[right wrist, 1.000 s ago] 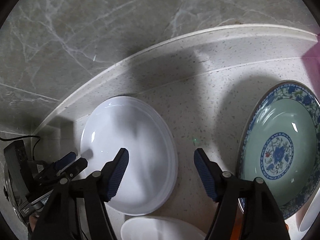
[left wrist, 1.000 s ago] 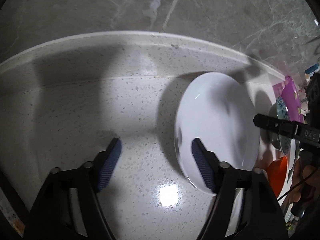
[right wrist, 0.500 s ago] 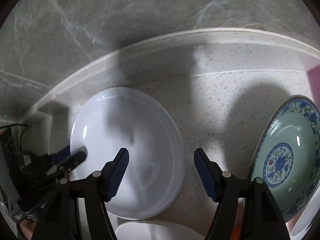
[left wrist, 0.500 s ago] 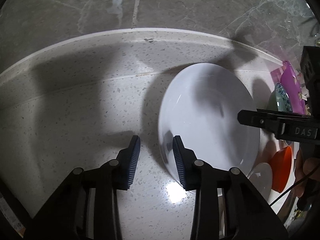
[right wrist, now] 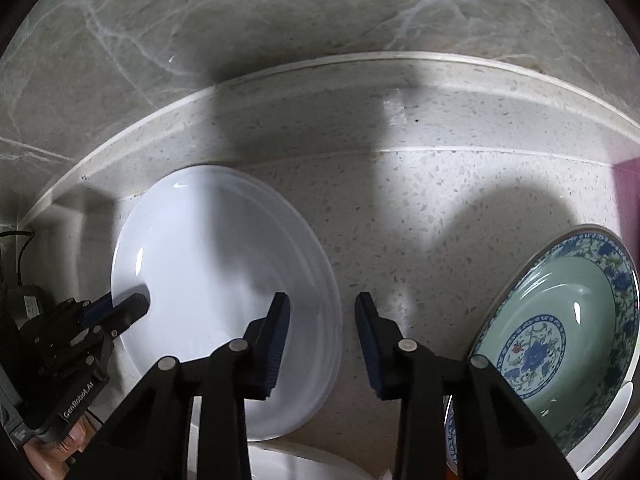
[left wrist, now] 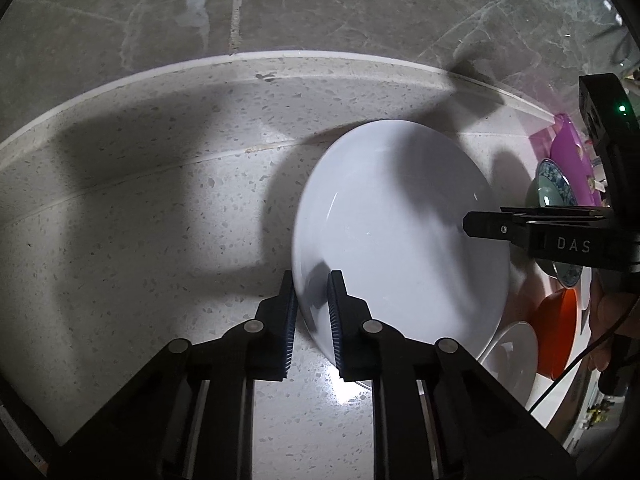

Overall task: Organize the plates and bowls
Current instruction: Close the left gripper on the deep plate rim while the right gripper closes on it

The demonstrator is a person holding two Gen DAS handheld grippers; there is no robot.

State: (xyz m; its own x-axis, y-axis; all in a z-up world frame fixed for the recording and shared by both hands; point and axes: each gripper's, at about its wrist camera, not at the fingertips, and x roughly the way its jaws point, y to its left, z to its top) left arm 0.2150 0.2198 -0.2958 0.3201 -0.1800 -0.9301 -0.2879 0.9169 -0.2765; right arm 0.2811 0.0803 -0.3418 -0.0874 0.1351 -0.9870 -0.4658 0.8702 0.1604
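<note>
My left tongs (left wrist: 312, 312) have just been closing and now pinch the left rim of the white plate (left wrist: 400, 240), which sits on the speckled bench (left wrist: 160, 220) near the back ledge. My right tongs (right wrist: 323, 344) have just been narrowing too, straddling the plate's right rim with a gap either side, pads not touching. Farther right lies a green-and-blue patterned dish (right wrist: 560, 320).

Bare counter (left wrist: 140, 240) left of white plate (left wrist: 400, 240), open; patterned plate (right wrist: 560, 328), bowls crowd right; wall (left wrist: 320, 8) behind
</note>
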